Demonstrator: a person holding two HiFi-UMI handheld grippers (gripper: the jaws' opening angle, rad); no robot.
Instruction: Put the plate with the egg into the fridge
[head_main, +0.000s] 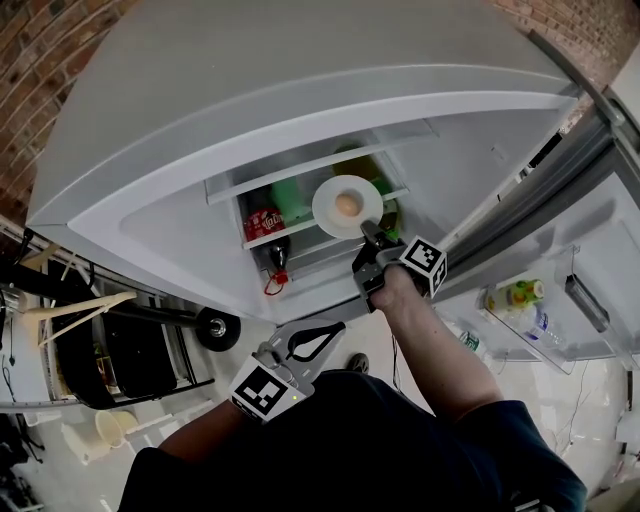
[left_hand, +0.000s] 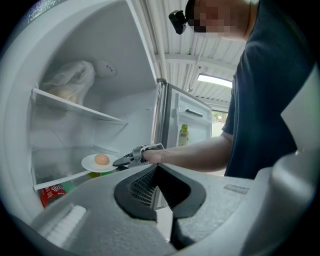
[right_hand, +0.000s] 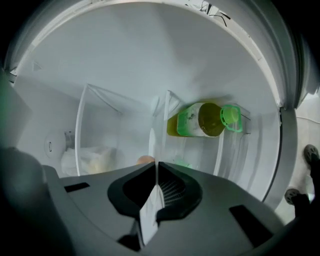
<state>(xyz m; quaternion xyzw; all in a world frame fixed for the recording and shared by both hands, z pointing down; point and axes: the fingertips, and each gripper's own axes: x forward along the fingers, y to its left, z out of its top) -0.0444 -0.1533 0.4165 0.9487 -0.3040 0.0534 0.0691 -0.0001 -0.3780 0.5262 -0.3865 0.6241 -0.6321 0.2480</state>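
Note:
The white plate (head_main: 330, 192) carries a brown egg (head_main: 347, 204) and is level with the middle shelf inside the open fridge. My right gripper (head_main: 368, 232) is shut on the plate's near rim. From the left gripper view, the plate (left_hand: 89, 164) and egg (left_hand: 102, 159) hang just above a shelf edge, with the right gripper (left_hand: 118, 162) gripping from the right. The right gripper view shows the plate (right_hand: 151, 142) edge-on, running into the right gripper (right_hand: 156, 166), and the egg (right_hand: 145, 160) peeks over the jaws. My left gripper (head_main: 338, 326) waits low outside the fridge, shut and empty.
A red can (head_main: 262, 222) and a green bottle (head_main: 290, 198) sit on the shelf left of the plate. A yellow-green bottle (right_hand: 200, 120) lies on its side deeper in. A plastic bag (left_hand: 70, 77) rests on the upper glass shelf (left_hand: 75, 107). The door rack holds bottles (head_main: 515, 295).

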